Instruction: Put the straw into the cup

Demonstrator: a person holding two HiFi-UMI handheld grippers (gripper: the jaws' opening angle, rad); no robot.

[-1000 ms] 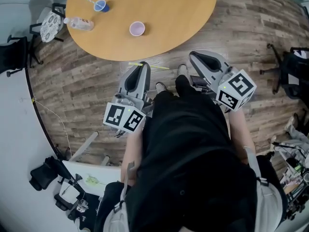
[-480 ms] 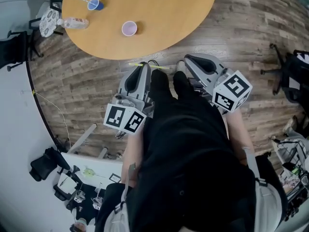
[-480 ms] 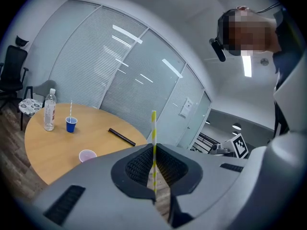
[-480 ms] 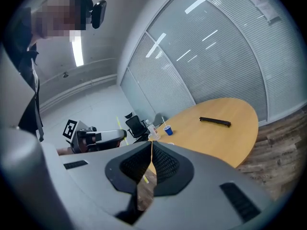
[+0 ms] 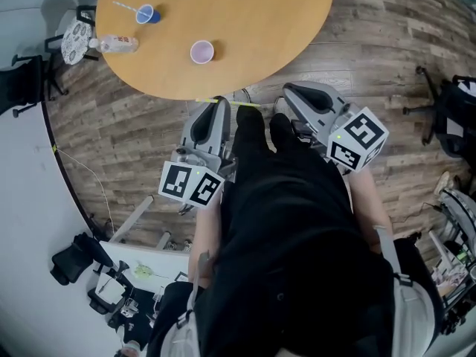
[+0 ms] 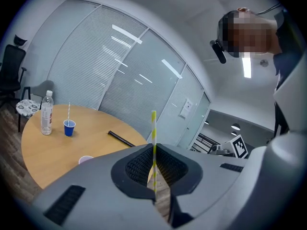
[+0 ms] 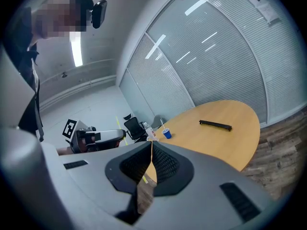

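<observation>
I read: blue cup (image 5: 146, 13) holds striped straw (image 5: 126, 6); lilac cup (image 5: 201, 51) empty; bottle (image 6: 46, 113) upright near blue cup. All on round wooden surface (image 5: 260, 21). Left gripper (image 5: 220, 101) jaws clamped on yellow straw (image 6: 153, 128), over plank floor (image 5: 357, 50) just short of surface edge. Right gripper (image 5: 287, 88) jaws together, empty. Blinds (image 6: 96, 71) behind.

Round wooden table (image 5: 245, 21) on plank floor (image 5: 372, 58). Clear water bottle (image 5: 115, 44) stands upright near the table's left edge. Stool with patterned seat (image 5: 74, 42) is just beside that edge, off the table. Long black bar (image 7: 215, 124) lies flat on the table's far part. Black chair (image 5: 22, 84) at left wall, another black chair (image 5: 454, 110) far right, well apart. Glass wall with blinds (image 6: 96, 66) behind table. White surface with clutter (image 5: 141, 270) lower left.
</observation>
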